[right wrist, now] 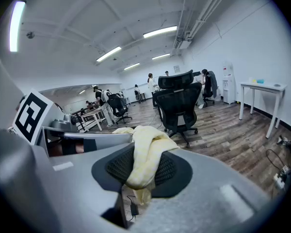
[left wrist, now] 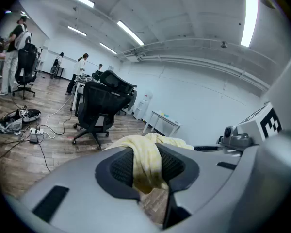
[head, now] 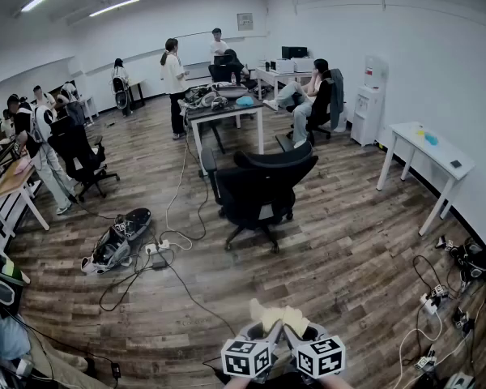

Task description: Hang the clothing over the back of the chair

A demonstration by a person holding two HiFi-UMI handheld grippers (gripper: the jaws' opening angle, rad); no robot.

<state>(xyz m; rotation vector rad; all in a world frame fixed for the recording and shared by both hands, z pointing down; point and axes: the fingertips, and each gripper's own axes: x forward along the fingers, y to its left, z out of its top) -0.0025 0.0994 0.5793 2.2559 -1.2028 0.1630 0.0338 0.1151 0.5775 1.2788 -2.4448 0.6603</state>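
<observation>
A pale yellow piece of clothing (head: 279, 319) is bunched between my two grippers at the bottom edge of the head view. My left gripper (left wrist: 146, 165) is shut on one part of the yellow clothing (left wrist: 148, 161), which hangs down between its black pads. My right gripper (right wrist: 141, 168) is shut on another part of the clothing (right wrist: 146, 152). A black office chair (head: 263, 189) stands on the wooden floor well ahead of both grippers, its back towards me. It also shows as the black chair (left wrist: 101, 106) in the left gripper view and the black chair (right wrist: 180, 101) in the right gripper view.
Cables and a power strip (head: 156, 248) lie on the floor left of the chair, beside a bag (head: 117, 237). A desk (head: 223, 112) stands behind the chair, a white table (head: 428, 156) at the right wall. Several people stand or sit further back. More cables (head: 445, 298) lie right.
</observation>
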